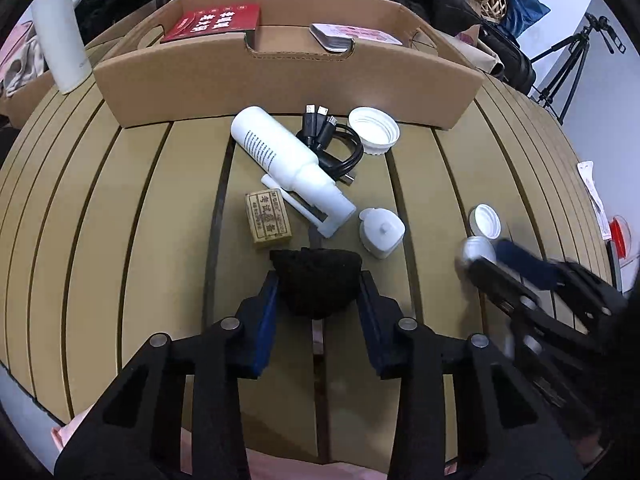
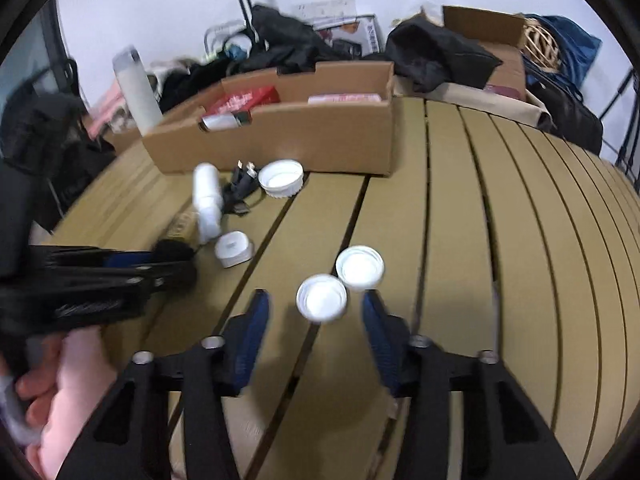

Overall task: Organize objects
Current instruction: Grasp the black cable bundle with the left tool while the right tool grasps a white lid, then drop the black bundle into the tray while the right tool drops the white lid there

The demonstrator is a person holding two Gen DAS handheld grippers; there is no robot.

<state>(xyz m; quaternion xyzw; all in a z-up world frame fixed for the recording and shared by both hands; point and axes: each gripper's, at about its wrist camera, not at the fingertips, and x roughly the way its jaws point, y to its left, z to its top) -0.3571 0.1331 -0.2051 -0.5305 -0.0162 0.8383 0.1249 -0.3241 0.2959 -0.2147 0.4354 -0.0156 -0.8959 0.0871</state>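
We've got the left gripper [image 1: 318,280] clamped on a black sponge [image 1: 316,282] on the slatted table [image 1: 120,220]. Right gripper [image 2: 316,308] stands partly open around a white cap [image 2: 321,297], pads apart from it.

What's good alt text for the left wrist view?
The left tool closes on a black fuzzy lump on a slatted table. Beyond lie a white bottle, a cable, white caps, and a cardboard tray.
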